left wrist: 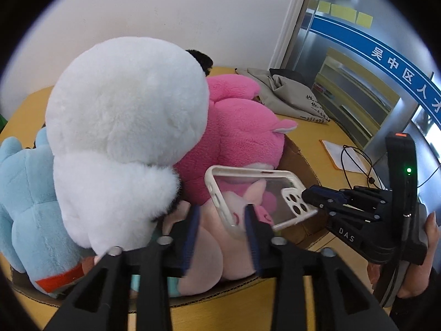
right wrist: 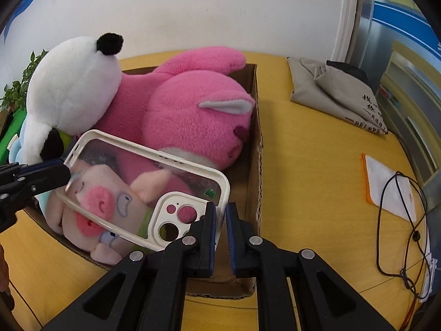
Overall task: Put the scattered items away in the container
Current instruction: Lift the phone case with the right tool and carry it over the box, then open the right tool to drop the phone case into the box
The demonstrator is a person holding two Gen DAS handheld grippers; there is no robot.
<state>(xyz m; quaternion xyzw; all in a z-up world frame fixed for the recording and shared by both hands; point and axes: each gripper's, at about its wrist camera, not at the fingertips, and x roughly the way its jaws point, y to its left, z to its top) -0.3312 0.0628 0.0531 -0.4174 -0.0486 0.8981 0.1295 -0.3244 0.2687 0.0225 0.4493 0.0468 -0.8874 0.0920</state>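
A clear phone case with a white rim [right wrist: 143,184] hovers over the cardboard box [right wrist: 255,149] full of plush toys. My right gripper [right wrist: 221,218] is shut on the case's corner by the camera cutout; it shows from the side in the left wrist view [left wrist: 308,197], pinching the case [left wrist: 248,193]. My left gripper [left wrist: 222,215] stands open just under the case's near edge, over the pale pink pig plush [left wrist: 215,248]. In the right wrist view its tip [right wrist: 64,175] touches the case's far end. A white panda plush [left wrist: 124,127] and a pink bear plush [right wrist: 187,110] fill the box.
A blue plush [left wrist: 24,193] lies at the box's left. On the yellow table [right wrist: 317,151] lie a folded grey cloth bag [right wrist: 330,91] and a white card with a black cord [right wrist: 397,193]. A potted plant [right wrist: 19,88] stands behind on the left.
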